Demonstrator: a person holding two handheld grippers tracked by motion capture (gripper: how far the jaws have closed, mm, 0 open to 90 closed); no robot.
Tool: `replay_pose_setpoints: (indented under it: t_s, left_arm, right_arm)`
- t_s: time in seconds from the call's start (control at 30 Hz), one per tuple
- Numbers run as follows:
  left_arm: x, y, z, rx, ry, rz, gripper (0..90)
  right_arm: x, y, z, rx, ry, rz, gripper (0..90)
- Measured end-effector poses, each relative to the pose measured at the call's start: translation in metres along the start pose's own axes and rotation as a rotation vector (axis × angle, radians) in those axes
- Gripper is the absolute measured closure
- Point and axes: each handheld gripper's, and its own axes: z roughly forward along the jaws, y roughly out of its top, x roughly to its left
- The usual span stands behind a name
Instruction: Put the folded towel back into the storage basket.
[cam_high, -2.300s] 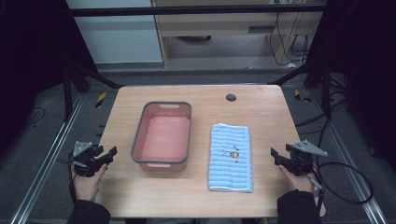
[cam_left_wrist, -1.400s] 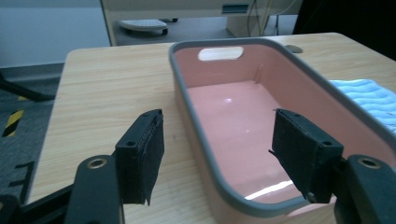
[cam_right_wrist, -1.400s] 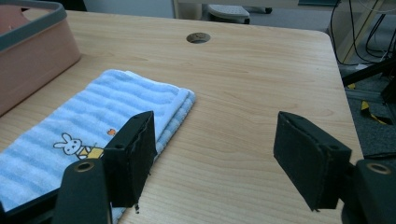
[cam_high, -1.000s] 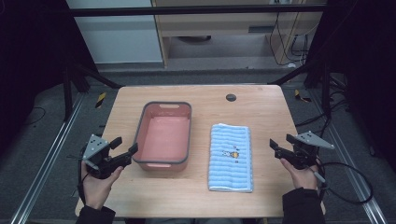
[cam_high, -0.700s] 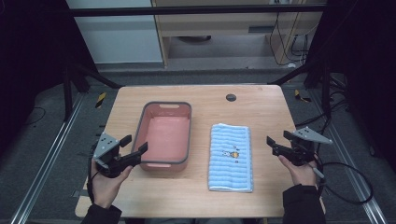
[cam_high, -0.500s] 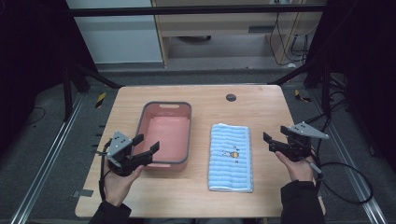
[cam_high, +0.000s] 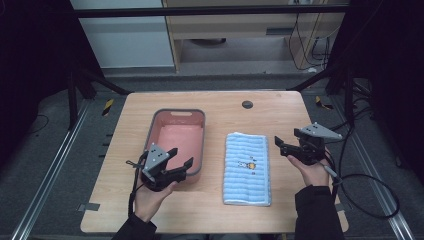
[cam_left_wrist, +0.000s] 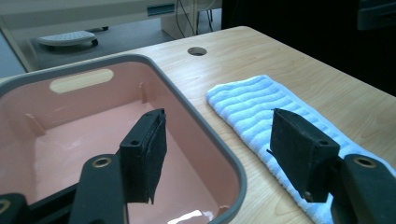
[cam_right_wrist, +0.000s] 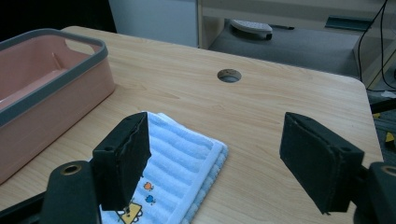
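A pink basin (cam_high: 203, 131) with a grey rim stands left of centre on the wooden table (cam_high: 285, 107). A folded blue striped towel (cam_high: 247, 170) with a small cartoon print lies flat to its right. My left gripper (cam_high: 181, 157) hovers open over the basin's near right corner. Its jaws have just been closing a little, and in the left gripper view (cam_left_wrist: 217, 135) they straddle the basin rim (cam_left_wrist: 201, 126) without touching it, with the towel (cam_left_wrist: 252, 100) beyond. My right gripper (cam_high: 279, 145) is open just right of the towel, its jaws having just widened. Nothing lies between them above the towel's far corner (cam_right_wrist: 187, 154).
A round cable hole (cam_high: 247, 104) sits near the table's far edge. Black frame legs and cables stand around the table. A cable trails from the right gripper over the table's right edge. The basin (cam_right_wrist: 56, 84) holds nothing.
My left hand has moved from the table's left edge rightward to the basin's near right corner. My right hand has shifted left toward the towel and lifted a little.
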Motion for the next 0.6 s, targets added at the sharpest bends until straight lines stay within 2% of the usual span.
replay_pose_setpoints:
  t_s: [0.43,0.53,0.6]
  left_arm:
    - [-0.027,-0.002,0.022,0.023,-0.05,0.016,37.4]
    - [-0.035,-0.002,0.028,0.028,-0.065,0.024,37.8]
    - [-0.042,-0.004,0.034,0.044,-0.063,0.047,38.0]
  right_arm:
    - [0.001,0.004,0.011,0.016,0.004,0.0,23.5]
    - [0.0,0.003,0.014,0.018,0.001,0.002,23.4]
    - [0.0,0.003,0.017,0.031,-0.012,-0.007,23.3]
